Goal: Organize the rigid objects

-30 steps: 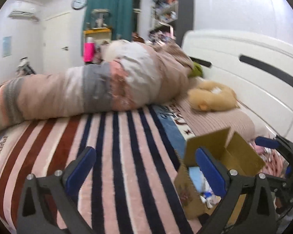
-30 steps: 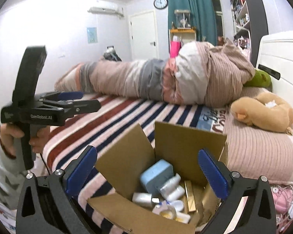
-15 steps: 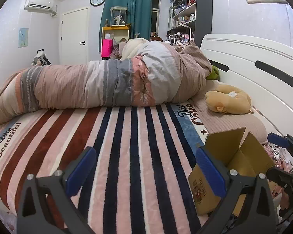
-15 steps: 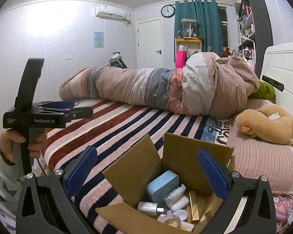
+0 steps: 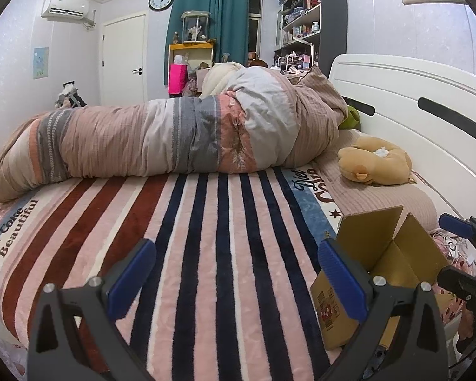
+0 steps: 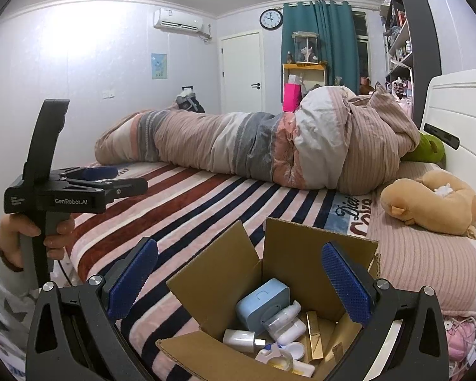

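Note:
An open cardboard box sits on the striped blanket near the bed's front edge. It holds a light blue case, white bottles, a gold stick and several small items. My right gripper is open and empty, just above and in front of the box. My left gripper is open and empty over the blanket, left of the box. The left gripper also shows in the right wrist view, held in a hand.
A rolled quilt lies across the bed's far side. A tan plush toy rests on the pillow by the white headboard. A green plush lies beyond it. The right gripper shows at the left wrist view's right edge.
Both grippers have pulled back and risen a little. The left wrist view has steadied and levelled, with the box now further right. Both grippers stay open.

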`<state>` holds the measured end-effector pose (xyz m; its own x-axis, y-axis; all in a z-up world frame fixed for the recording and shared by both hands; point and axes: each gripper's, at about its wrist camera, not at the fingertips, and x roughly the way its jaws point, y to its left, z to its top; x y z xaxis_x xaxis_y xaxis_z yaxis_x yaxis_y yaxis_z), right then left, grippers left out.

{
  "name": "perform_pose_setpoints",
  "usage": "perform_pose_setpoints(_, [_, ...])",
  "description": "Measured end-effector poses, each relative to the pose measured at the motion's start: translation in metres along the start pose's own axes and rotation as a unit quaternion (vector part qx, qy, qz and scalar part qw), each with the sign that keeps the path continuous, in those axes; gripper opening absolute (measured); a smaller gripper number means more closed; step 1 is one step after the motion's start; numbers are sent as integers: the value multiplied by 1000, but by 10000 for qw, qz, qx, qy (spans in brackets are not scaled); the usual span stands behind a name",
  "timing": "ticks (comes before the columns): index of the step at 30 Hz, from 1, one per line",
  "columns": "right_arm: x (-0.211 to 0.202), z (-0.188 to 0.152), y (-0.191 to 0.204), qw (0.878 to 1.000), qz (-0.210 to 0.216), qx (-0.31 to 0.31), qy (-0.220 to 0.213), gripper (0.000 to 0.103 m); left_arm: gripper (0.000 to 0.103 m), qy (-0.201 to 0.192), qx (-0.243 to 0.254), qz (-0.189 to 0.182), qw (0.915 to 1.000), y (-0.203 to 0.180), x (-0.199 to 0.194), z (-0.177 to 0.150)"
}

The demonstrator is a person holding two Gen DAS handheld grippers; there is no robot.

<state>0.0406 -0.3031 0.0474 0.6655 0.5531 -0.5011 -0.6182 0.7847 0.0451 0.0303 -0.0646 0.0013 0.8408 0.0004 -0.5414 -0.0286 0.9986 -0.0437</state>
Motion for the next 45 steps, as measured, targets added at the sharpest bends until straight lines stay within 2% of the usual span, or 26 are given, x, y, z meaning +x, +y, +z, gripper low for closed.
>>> perform_pose_setpoints(45, [-2,0,-2,10000,12,17,1,103,102,36,44,73,10000,8,0,-3])
